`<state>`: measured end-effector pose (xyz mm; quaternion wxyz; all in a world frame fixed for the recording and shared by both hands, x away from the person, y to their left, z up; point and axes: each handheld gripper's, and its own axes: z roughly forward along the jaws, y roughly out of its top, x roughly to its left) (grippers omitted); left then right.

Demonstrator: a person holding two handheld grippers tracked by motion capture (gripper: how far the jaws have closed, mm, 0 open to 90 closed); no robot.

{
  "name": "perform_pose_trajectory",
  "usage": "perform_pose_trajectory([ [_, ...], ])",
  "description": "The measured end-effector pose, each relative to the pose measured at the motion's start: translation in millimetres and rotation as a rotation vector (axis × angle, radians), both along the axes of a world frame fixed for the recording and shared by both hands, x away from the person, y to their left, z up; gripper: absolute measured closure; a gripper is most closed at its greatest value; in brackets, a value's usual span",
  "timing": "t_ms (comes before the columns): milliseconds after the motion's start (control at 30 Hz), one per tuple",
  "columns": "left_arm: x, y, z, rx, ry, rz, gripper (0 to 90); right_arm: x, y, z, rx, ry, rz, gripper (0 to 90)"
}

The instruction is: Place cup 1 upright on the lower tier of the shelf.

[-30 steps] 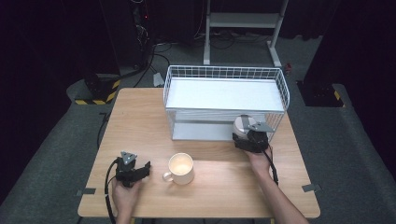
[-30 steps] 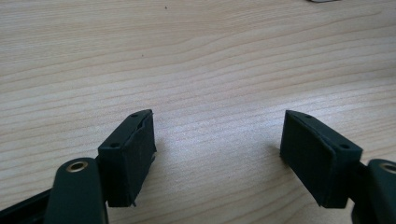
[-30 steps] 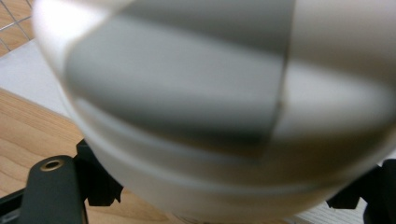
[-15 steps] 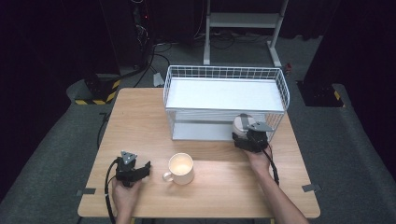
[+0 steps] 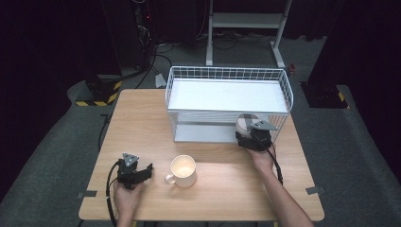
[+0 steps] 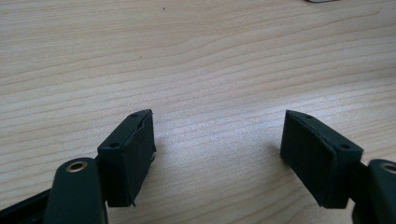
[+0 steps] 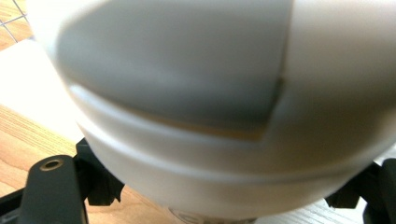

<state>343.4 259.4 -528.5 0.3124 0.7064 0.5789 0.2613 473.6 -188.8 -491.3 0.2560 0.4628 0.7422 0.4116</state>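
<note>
1. Almost nothing moved since the earlier frame: both hands and the cream mug (image 5: 183, 171) in the same places.
2. Right gripper (image 5: 254, 134) near the tabletop's (image 5: 142, 123) right edge, fingers clamped on a white-and-grey cup (image 7: 196, 93) at the wire rack's (image 5: 227, 73) lower shelf front.
3. Best done slowly: cup kept level, slid under the upper shelf clear of the wires, set down before release.
4. Cup rounded, glossy, pale with a grey band.
5. Left gripper (image 6: 219, 154) near the front-left corner, fingers apart, empty.
</note>
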Motion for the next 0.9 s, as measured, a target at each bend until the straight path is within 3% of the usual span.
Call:
perform_pose_trajectory([
  [133,0.0,-0.3,-0.2,-0.003,-0.003,0.003,26.2,2.3,-0.9,-1.1,0.009,-0.002,-0.002,18.8],
  [233,0.1,-0.3,-0.2,-0.004,-0.003,0.004,26.3,9.6,-0.3,2.1,-0.015,0.020,0.004,18.8],
  [467,0.1,-0.3,-0.2,-0.004,-0.003,0.004,26.4,15.9,-2.4,-2.0,0.003,-0.014,-0.006,18.8],
  [667,-0.2,-0.8,-0.2,-0.006,-0.005,-0.005,27.4,23.2,-2.0,3.5,-0.005,0.038,-0.025,18.4],
  [900,-0.4,-1.5,-0.2,-0.007,-0.006,-0.027,28.3,23.2,-3.2,1.2,-0.007,0.057,-0.022,13.5],
])
